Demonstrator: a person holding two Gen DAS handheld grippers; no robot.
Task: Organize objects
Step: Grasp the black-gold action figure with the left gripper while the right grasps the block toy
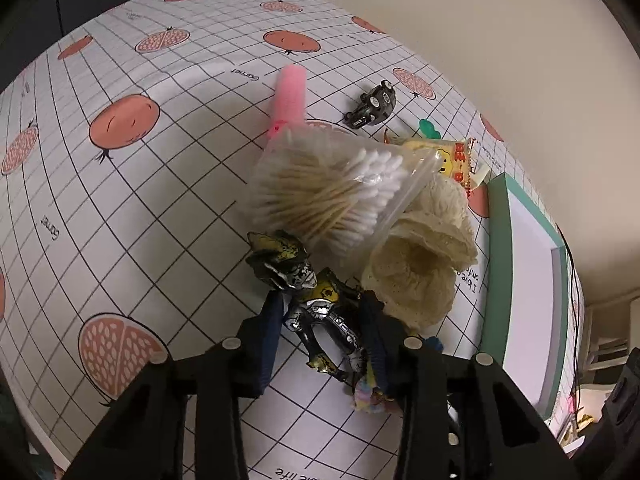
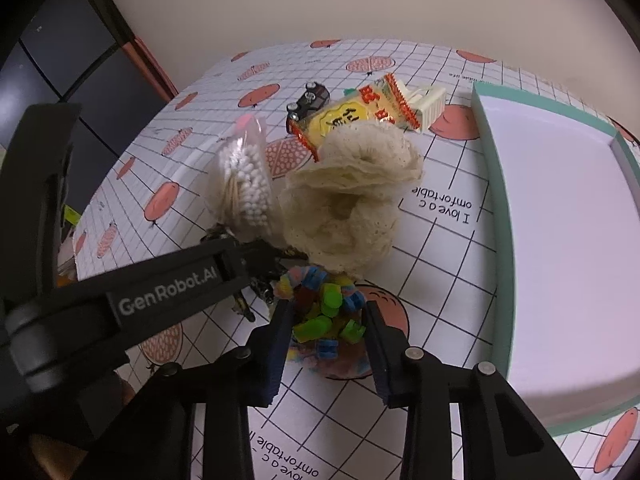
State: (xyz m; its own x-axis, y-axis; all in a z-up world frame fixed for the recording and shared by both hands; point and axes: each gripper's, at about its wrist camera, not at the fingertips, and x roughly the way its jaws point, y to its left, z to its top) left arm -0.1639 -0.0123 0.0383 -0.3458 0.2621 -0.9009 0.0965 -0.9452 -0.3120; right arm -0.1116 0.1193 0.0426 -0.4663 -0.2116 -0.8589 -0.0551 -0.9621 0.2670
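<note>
A black, silver and yellow toy figure (image 1: 316, 300) lies on the pomegranate-print cloth. My left gripper (image 1: 322, 308) is shut on its body, one finger on each side. In the right wrist view the left gripper (image 2: 260, 264) reaches in from the left. A small clear bag of coloured plastic clips (image 2: 328, 312) sits between the fingers of my right gripper (image 2: 328, 310), which press on both its sides. Just beyond lie a bag of cotton swabs (image 1: 320, 192) (image 2: 246, 184) and cream lace scrunchies (image 1: 424, 264) (image 2: 352, 200).
A teal box with a white inside (image 2: 496, 200) (image 1: 494, 260) stands at the right. Farther back are a pink foam roller (image 1: 290, 96), a black toy car (image 1: 372, 108) (image 2: 308, 104), a yellow snack packet (image 2: 360, 116) and a white clip (image 2: 428, 106). A wall rises behind the table.
</note>
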